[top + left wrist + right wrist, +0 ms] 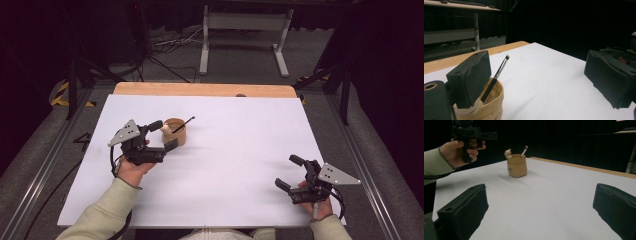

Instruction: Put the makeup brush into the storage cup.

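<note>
A small tan holder (177, 136) stands on the white table sheet (235, 150), left of centre. A black-handled brush (184, 123) leans in it, tip up and to the right. A pale little figure (164, 129) sits on the holder's rim. My left gripper (164, 135) hovers just over the holder's left side, open, with nothing between its pads. In the left gripper view the brush (497, 73) and holder (491, 105) sit beside the left pad (471, 77). My right gripper (289, 172) rests open near the front right, holding nothing. From there the holder (517, 166) is far off.
A bare wooden strip (200, 89) runs along the table's far edge. Beyond it stand a white metal frame (245, 30) and loose cables on the floor. Metal rails flank both sides of the table.
</note>
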### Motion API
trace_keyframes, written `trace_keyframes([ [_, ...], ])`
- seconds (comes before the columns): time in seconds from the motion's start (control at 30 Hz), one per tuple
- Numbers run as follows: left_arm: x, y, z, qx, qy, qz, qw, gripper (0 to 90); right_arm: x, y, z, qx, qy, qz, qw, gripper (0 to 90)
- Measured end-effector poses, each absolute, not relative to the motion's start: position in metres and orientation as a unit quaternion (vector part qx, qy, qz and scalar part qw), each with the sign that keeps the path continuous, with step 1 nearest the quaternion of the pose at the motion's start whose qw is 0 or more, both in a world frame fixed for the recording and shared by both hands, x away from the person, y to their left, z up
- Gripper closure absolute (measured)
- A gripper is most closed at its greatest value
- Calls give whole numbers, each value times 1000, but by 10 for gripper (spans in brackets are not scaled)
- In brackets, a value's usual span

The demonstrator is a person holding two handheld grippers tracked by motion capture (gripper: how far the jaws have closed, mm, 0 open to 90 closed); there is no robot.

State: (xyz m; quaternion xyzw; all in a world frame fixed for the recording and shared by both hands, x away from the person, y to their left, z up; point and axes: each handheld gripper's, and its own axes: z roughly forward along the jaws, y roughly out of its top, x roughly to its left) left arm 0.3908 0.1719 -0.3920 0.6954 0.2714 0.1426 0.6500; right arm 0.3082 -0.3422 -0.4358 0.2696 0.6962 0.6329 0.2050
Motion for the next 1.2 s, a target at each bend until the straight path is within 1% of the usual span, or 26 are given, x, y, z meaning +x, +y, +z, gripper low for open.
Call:
trace_keyframes([
  [0.33, 371, 192, -391, 713, 249, 147, 639, 34, 309, -343, -436, 271, 696, 633, 205, 2],
  [0.67, 356, 204, -396, 716, 240, 136, 642, 26, 309, -343, -436, 271, 695, 634, 205, 2],
  [0.8, 350, 208, -399, 720, 231, 148, 637, 26, 309, -343, -436, 271, 695, 634, 203, 2],
  [1.2, 339, 221, -417, 716, 239, 133, 642, 21, 309, -343, -436, 272, 695, 633, 205, 2],
])
